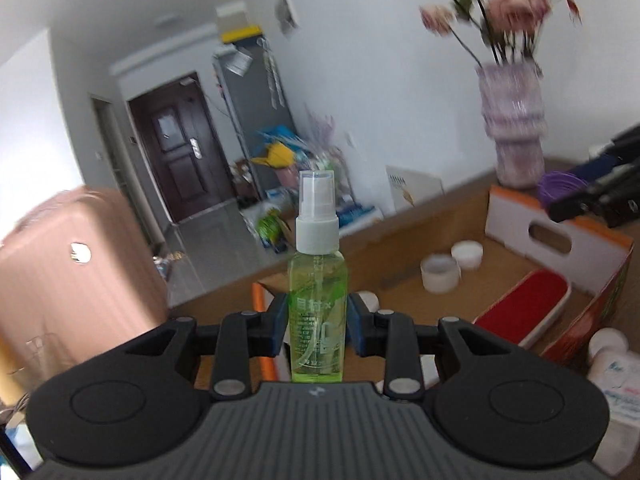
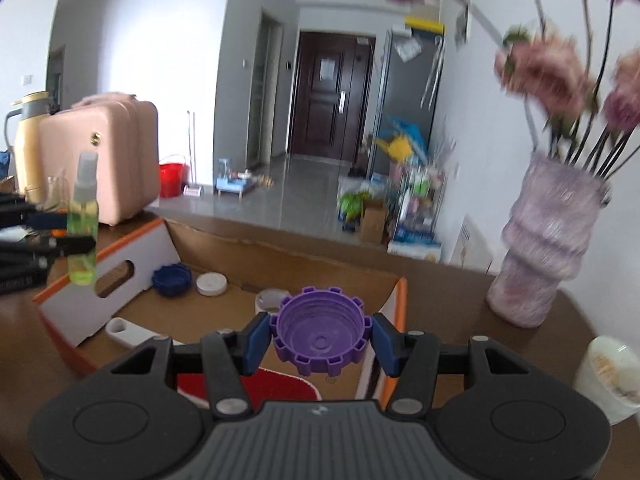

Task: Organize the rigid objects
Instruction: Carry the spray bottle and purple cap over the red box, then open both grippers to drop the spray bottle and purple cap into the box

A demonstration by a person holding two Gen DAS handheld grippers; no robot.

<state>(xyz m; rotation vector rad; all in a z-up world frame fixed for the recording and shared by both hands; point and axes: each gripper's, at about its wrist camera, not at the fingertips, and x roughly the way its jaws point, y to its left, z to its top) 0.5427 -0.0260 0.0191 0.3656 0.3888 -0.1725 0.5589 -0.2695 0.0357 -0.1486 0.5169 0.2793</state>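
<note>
While the left claw [image 1: 317, 330] clamps an upright green spray bottle [image 1: 317, 312], the right claw [image 2: 320, 338] pinches a purple cap [image 2: 320, 336].

We have a ribbed lilac vase [image 2: 544, 248] standing on the brown table [image 2: 460, 320], close to its far edge, and blurred pink flowers [image 2: 548, 68] fan out from it on dark stems. At the table's right side we see a pale cup [image 2: 612, 376]. Over at the left end, a pink suitcase [image 2: 120, 160] stands with a cream flask [image 2: 30, 140] just beside it. Beyond the table, grey floor tiles [image 2: 296, 176] run to a dark brown door [image 2: 332, 96]. We spot a red bucket [image 2: 172, 178] by the left wall, and a tall grey cabinet [image 2: 408, 100] right of the door with clutter heaped at its foot.
</note>
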